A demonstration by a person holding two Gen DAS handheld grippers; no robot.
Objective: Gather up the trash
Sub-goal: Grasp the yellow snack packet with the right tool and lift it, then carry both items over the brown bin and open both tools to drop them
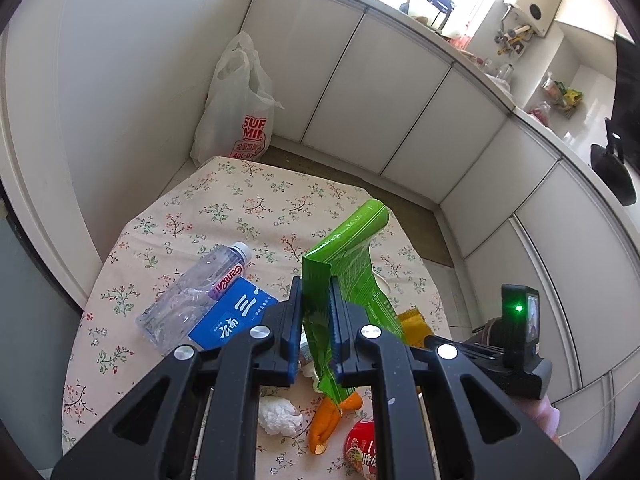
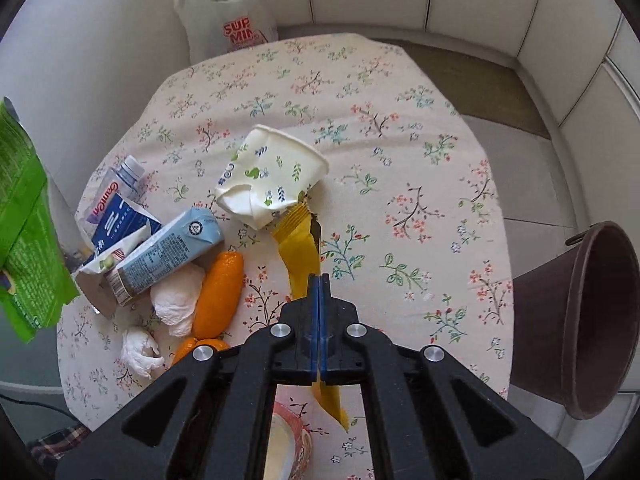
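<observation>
My left gripper [image 1: 316, 300] is shut on a green snack bag [image 1: 348, 256] and holds it above the floral table [image 1: 224, 204]; the bag also shows at the left edge of the right wrist view [image 2: 24, 216]. My right gripper [image 2: 319, 280] is shut on a yellow wrapper [image 2: 302, 256] that hangs through the jaws over the table. On the table lie a crushed paper cup [image 2: 272, 176], a clear bottle [image 1: 192, 288], a blue packet [image 1: 232, 316], a light-blue carton [image 2: 168, 256], orange peel [image 2: 218, 296] and white tissues [image 2: 176, 300].
A brown trash bucket [image 2: 576, 320] stands off the table's right edge. A white plastic shopping bag [image 1: 236, 108] stands on the floor beyond the far edge. White cabinets [image 1: 400, 120] line the wall. A red-lidded container [image 1: 362, 452] sits near me.
</observation>
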